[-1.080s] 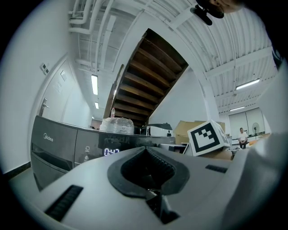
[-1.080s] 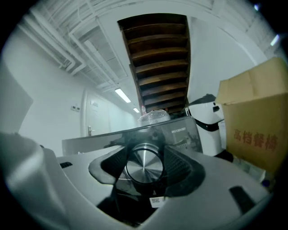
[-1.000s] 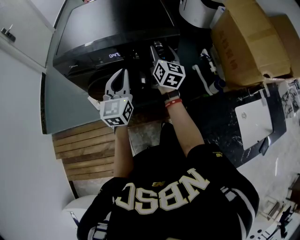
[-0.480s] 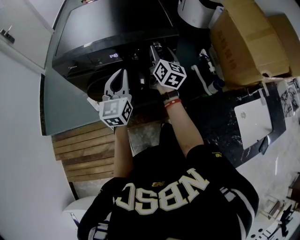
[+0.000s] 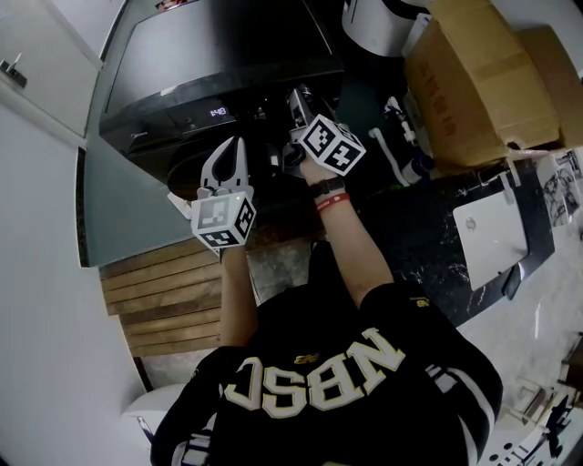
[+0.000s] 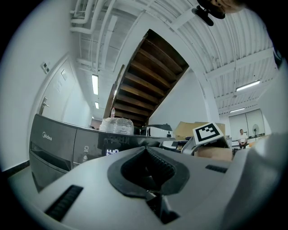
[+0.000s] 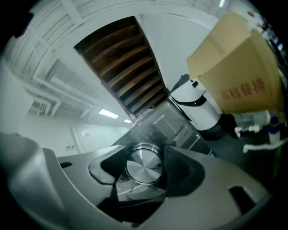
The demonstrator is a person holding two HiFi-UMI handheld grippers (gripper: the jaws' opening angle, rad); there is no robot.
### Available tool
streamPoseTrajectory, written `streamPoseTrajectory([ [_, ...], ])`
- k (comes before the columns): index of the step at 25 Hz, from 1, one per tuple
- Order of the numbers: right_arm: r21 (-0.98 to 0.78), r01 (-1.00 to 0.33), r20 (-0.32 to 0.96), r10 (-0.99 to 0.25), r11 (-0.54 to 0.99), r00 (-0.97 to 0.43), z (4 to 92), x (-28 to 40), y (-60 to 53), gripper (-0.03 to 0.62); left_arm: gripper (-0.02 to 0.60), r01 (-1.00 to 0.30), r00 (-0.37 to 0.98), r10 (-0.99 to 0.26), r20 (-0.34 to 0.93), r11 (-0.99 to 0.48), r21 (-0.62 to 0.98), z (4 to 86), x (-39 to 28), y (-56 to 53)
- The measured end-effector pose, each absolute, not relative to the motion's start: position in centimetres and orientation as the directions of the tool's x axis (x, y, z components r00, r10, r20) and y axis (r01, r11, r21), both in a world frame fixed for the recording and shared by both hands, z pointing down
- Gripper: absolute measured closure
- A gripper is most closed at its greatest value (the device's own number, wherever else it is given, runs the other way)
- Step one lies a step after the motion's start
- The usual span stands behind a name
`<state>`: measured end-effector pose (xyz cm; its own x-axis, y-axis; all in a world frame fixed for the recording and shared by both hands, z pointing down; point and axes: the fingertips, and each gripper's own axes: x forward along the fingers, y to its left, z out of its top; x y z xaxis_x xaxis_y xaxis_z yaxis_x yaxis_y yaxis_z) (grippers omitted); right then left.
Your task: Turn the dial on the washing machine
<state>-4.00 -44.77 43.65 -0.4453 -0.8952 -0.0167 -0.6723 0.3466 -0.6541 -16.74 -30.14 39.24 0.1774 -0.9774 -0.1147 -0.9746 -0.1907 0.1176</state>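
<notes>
The dark grey washing machine (image 5: 219,55) stands in front of me, its lit display (image 5: 218,111) showing digits. My right gripper (image 5: 297,98) reaches the control panel and is shut on the round silver dial (image 7: 143,161), one jaw on each side of it. The right gripper view shows the right gripper (image 7: 145,170) holding the dial's rim. My left gripper (image 5: 237,146) hovers lower left of the panel, shut and holding nothing. The left gripper view shows the left gripper (image 6: 145,150), the machine's front (image 6: 58,143) and its display (image 6: 111,152) beyond it.
A large cardboard box (image 5: 483,82) and a white round appliance (image 5: 383,18) stand right of the machine. A spray bottle (image 5: 410,159) sits beside a dark counter (image 5: 428,227) bearing a white device (image 5: 492,232). Wooden slats (image 5: 164,291) lie below left, against a white wall (image 5: 36,182).
The right gripper has twisted on the dial, its marker cube tipping to the right. The digits on the display changed. The left gripper has barely moved.
</notes>
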Motion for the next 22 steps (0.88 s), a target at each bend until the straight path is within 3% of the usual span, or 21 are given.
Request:
streamPoseTrajectory([
  [4, -0.849, -0.471, -0.029, -0.912, 0.238, -0.409, 44.2, -3.1, -44.9, 0.327, 0.568, -0.973, 0.184, -0.976, -0.114, -0.197, 0.120, 39.4, -16.5, -30.3],
  [16, -0.854, -0.460, -0.030, -0.906, 0.243, -0.423, 44.2, -3.0, -45.0, 0.327, 0.568, -0.973, 0.185, -0.976, -0.114, -0.198, 0.120, 39.3, -16.4, -30.3],
  [22, -0.926, -0.327, -0.037, -0.908, 0.188, -0.417, 44.8, -2.8, -45.1, 0.329, 0.568, -0.973, 0.184, -0.976, -0.114, -0.197, 0.118, 39.3, -16.3, -30.2],
])
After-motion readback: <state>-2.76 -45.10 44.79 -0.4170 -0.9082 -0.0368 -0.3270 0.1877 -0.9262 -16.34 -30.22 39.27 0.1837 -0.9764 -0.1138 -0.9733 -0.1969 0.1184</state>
